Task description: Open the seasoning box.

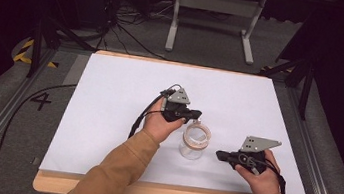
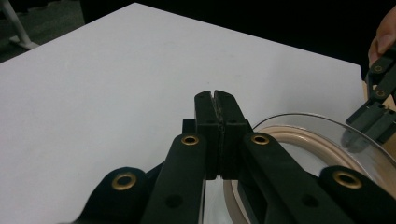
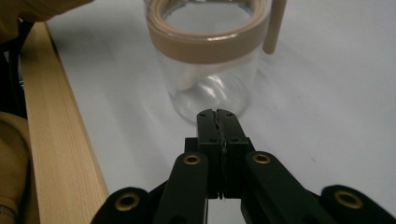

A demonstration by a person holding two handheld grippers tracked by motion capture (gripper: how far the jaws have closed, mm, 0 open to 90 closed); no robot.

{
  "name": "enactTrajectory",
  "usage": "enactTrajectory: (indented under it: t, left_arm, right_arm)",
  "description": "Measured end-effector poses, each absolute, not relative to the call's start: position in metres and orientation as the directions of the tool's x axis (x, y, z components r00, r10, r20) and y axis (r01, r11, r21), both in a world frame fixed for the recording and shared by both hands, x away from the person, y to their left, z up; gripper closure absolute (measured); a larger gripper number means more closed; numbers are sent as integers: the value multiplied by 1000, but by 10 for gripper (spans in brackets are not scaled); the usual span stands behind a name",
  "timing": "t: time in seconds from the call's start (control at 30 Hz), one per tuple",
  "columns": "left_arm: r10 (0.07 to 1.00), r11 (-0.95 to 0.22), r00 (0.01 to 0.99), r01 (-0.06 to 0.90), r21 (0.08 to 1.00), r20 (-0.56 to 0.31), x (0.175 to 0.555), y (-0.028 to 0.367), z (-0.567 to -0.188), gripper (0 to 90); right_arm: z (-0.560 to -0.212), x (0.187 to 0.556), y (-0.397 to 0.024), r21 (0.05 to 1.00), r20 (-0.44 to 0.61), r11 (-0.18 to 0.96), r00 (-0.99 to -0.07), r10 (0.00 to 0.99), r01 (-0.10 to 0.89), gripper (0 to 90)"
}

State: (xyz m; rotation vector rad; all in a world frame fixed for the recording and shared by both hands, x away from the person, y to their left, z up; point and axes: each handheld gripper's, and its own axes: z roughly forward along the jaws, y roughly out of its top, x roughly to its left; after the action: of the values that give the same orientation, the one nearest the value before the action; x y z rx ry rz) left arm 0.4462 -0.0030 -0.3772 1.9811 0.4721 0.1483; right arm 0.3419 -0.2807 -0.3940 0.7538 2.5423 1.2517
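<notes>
High view shows a clear glass jar point(image 1: 195, 141) with a tan rim ring standing upright on the white surface point(image 1: 107, 113), between the left gripper point(image 1: 193, 114) and right gripper point(image 1: 221, 155). Both sets of fingers are closed on nothing. To grasp well, I judge the fingers must spread first, then straddle the wall squarely. A "4" point(image 1: 41, 101) is marked on the floor.
</notes>
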Motion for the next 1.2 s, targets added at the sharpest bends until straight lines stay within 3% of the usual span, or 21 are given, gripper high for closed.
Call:
enactTrajectory:
  t: [0.53, 1.2]
  left_arm:
    - [391, -370, 913, 272, 888, -117, 448, -3, -379, 897]
    - [389, -368, 912, 280, 887, -127, 449, -2, -379, 893]
  right_arm:
    - [-390, 340, -257, 868, 119, 382, -879, 461, 318, 900]
    - [-392, 347, -259, 905, 185, 249, -847, 498, 344, 900]
